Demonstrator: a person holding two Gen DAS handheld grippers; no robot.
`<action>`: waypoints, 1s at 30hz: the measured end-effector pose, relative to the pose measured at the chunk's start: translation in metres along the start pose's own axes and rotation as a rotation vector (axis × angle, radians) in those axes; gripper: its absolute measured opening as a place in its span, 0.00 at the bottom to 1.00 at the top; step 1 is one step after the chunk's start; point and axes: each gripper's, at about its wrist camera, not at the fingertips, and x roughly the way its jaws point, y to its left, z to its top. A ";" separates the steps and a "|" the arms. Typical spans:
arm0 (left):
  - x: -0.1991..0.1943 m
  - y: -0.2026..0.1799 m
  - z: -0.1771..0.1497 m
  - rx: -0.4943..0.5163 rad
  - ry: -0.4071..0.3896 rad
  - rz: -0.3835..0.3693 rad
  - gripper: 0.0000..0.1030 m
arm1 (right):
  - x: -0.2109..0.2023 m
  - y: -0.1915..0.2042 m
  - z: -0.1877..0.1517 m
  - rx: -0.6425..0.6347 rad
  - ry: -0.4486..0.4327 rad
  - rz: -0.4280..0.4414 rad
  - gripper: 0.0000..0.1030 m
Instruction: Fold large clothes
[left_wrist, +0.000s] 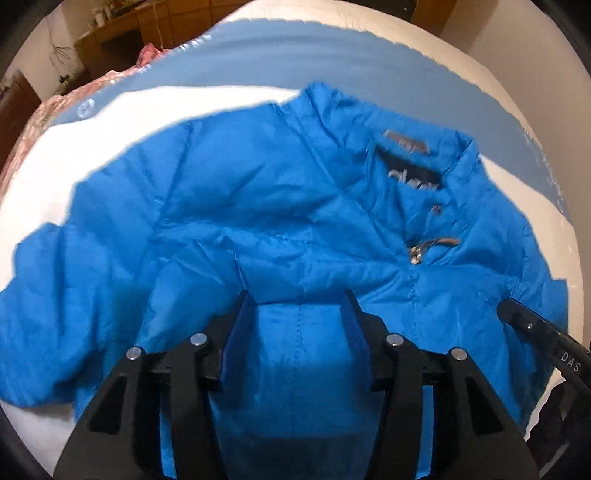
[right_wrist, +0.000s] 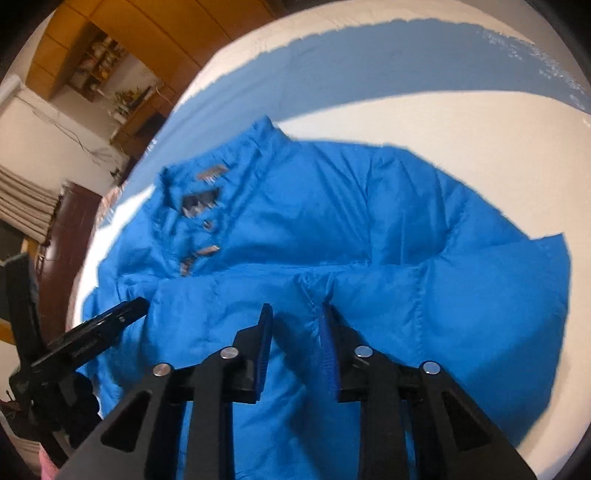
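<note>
Blue puffer jacket (left_wrist: 280, 206) spread front-up on white-and-blue bedspread (left_wrist: 369, 48). Left gripper (left_wrist: 297, 299) jaws apart above fabric, nothing held. Right gripper (right_wrist: 295, 310) jaws narrowly apart over seam ridge. Risk: slick padding slips from shallow pinch; fold skews.

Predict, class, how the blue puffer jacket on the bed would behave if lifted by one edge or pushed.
The blue puffer jacket would probably droop and fold: it lies creased and limp. Its puffy quilted panels suggest it is light for its bulk. The smooth, slightly shiny shell may slide over the bed cover or slip from a shallow pinch.
</note>
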 end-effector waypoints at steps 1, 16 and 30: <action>0.002 -0.001 -0.001 0.017 -0.006 0.004 0.49 | 0.000 -0.001 -0.002 -0.002 -0.002 0.004 0.23; -0.061 -0.015 -0.059 0.078 -0.120 0.012 0.53 | -0.067 0.010 -0.056 -0.032 -0.043 0.098 0.25; -0.021 -0.009 -0.084 0.101 -0.074 0.033 0.55 | -0.028 0.008 -0.095 -0.052 -0.088 -0.015 0.20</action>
